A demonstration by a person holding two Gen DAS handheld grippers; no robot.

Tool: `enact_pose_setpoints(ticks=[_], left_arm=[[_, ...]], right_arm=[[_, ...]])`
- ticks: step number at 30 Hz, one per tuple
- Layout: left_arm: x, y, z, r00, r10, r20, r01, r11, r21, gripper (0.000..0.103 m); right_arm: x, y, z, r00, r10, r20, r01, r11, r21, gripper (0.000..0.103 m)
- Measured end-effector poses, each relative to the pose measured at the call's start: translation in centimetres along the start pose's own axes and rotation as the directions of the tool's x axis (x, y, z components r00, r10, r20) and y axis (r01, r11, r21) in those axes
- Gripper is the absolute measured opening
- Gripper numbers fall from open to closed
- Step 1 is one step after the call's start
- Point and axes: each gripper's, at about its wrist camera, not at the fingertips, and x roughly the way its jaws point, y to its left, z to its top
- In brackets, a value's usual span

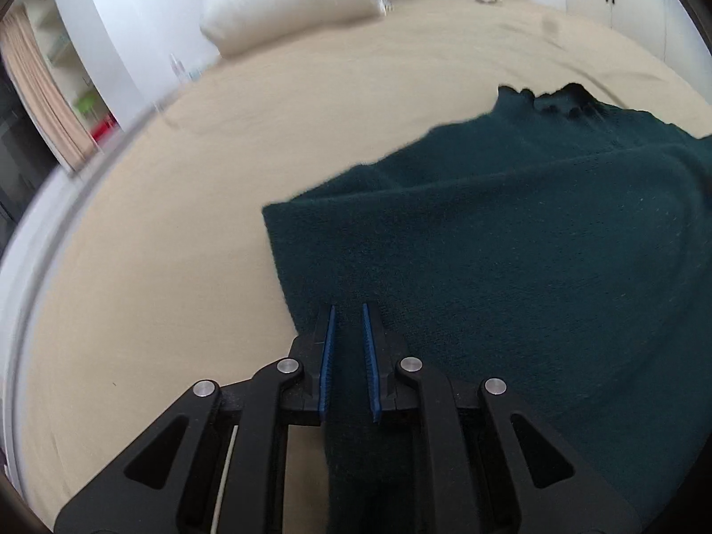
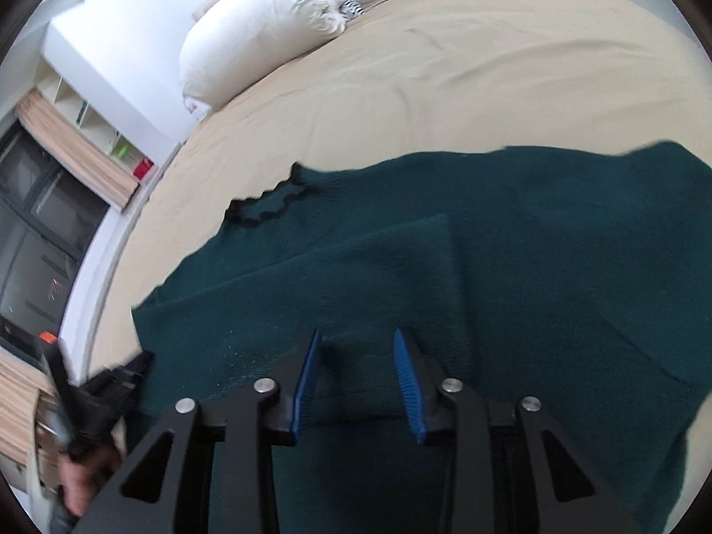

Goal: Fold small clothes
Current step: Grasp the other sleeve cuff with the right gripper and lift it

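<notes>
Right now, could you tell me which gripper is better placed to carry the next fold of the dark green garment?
Probably the left gripper: a strip of the dark green garment runs between its narrowly spaced pads near the garment's corner. The right gripper sits open over the middle, holding nothing.

Soft, even daylight is filling both views; shadows are lying faint on the bed (image 1: 178, 231). Fisheye distortion is bending the edges, dark vignette ringing the corners. Motion blur is smearing the pillow (image 1: 289, 0) and sweater (image 1: 511, 244) edges. White wall (image 2: 129, 44) is blowing out slightly.
</notes>
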Motion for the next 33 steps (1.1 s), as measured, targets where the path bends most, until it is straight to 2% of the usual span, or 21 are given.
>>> enact_pose_setpoints(ticks=[1, 2, 5, 7, 9, 11, 12, 13, 15, 16, 17, 18, 19, 20, 23, 24, 25, 26, 28, 31, 33], left_arm=[[-0.1, -0.2, 0.0, 1.0, 0.013, 0.002, -0.013, 1.0, 0.013, 0.012], [-0.3, -0.3, 0.1, 1.0, 0.013, -0.003, -0.013, 1.0, 0.014, 0.012], [-0.6, 0.7, 0.5, 0.999, -0.04, -0.014, 0.039, 0.998, -0.04, 0.012], [-1.5, 1.8, 0.7, 0.995, -0.104, -0.01, 0.102, 0.985, -0.137, 0.012], [-2.6, 2.4, 0.8, 0.981, -0.191, 0.019, 0.19, 0.954, -0.23, 0.012], [-3.7, 2.8, 1.5, 0.962, -0.267, 0.058, 0.272, 0.922, -0.277, 0.015], [-4.2, 2.5, 1.8, 0.952, -0.296, 0.074, 0.304, 0.909, -0.284, 0.029], [-4.6, 2.1, 2.2, 0.942, -0.324, 0.086, 0.335, 0.897, -0.288, 0.063], [-5.3, 1.3, 2.8, 0.901, -0.414, 0.132, 0.434, 0.849, -0.302, 0.099], [-5.6, 1.0, 3.0, 0.869, -0.47, 0.156, 0.495, 0.811, -0.312, 0.098], [-5.6, 0.6, 3.1, 0.85, -0.504, 0.154, 0.525, 0.788, -0.322, 0.098], [-5.2, 0.3, 3.2, 0.824, -0.548, 0.144, 0.56, 0.751, -0.35, 0.098], [-4.9, 0.3, 3.2, 0.805, -0.576, 0.141, 0.581, 0.72, -0.379, 0.098], [-4.4, 0.3, 3.0, 0.78, -0.609, 0.146, 0.606, 0.675, -0.421, 0.098], [-2.8, 0.8, 2.4, 0.736, -0.658, 0.156, 0.627, 0.577, -0.524, 0.098], [-2.5, 0.7, 1.9, 0.732, -0.664, 0.155, 0.622, 0.558, -0.55, 0.098], [-2.2, 0.8, 1.5, 0.728, -0.668, 0.156, 0.618, 0.54, -0.571, 0.098], [-1.8, 1.2, 1.1, 0.721, -0.674, 0.164, 0.62, 0.52, -0.587, 0.098], [-1.5, 1.4, 0.6, 0.717, -0.675, 0.175, 0.622, 0.505, -0.598, 0.097], [-1.5, 1.5, 0.4, 0.711, -0.68, 0.178, 0.627, 0.5, -0.597, 0.095], [-1.4, 1.5, 0.4, 0.7, -0.691, 0.18, 0.636, 0.487, -0.599, 0.094]], right_arm=[[-1.7, -1.3, -0.1, 0.999, -0.027, 0.036, 0.026, 0.999, 0.027, 0.037], [-3.6, -3.0, -0.2, 0.996, -0.045, 0.079, 0.04, 0.997, 0.066, 0.044], [-9.3, -9.2, -1.2, 0.976, -0.068, 0.208, 0.018, 0.973, 0.231, 0.056], [-13.4, -14.9, -2.6, 0.95, -0.15, 0.274, 0.035, 0.923, 0.384, 0.057], [-17.4, -21.2, -4.5, 0.912, -0.252, 0.325, 0.033, 0.832, 0.554, 0.061], [-20.0, -25.8, -5.9, 0.887, -0.322, 0.332, 0.009, 0.73, 0.684, 0.064], [-21.0, -27.8, -6.5, 0.877, -0.344, 0.337, -0.006, 0.692, 0.722, 0.064], [-21.7, -29.2, -6.8, 0.865, -0.366, 0.342, -0.014, 0.665, 0.747, 0.064], [-22.3, -31.9, -7.1, 0.857, -0.377, 0.352, -0.05, 0.619, 0.784, 0.064], [-22.3, -33.3, -7.1, 0.858, -0.358, 0.368, -0.095, 0.594, 0.799, 0.064], [-22.3, -34.1, -6.9, 0.859, -0.345, 0.379, -0.119, 0.585, 0.802, 0.064], [-22.0, -34.9, -6.5, 0.858, -0.337, 0.387, -0.135, 0.579, 0.804, 0.064], [-21.7, -35.4, -6.1, 0.853, -0.335, 0.399, -0.148, 0.578, 0.802, 0.064], [-21.3, -35.6, -5.7, 0.85, -0.33, 0.411, -0.161, 0.58, 0.798, 0.064], [-20.1, -36.4, -4.7, 0.845, -0.312, 0.435, -0.196, 0.576, 0.794, 0.059], [-19.6, -36.8, -4.2, 0.844, -0.307, 0.44, -0.205, 0.574, 0.793, 0.057], [-19.2, -37.0, -3.9, 0.846, -0.302, 0.44, -0.205, 0.576, 0.791, 0.05], [-18.6, -36.8, -3.7, 0.85, -0.3, 0.432, -0.197, 0.581, 0.79, 0.036], [-18.4, -36.8, -3.0, 0.865, -0.324, 0.384, -0.132, 0.591, 0.796, 0.019], [-19.4, -35.2, -1.6, 0.851, -0.372, 0.371, -0.046, 0.65, 0.758, 0.013], [-19.6, -32.7, -0.6, 0.849, -0.377, 0.371, -0.002, 0.698, 0.716, 0.011]])
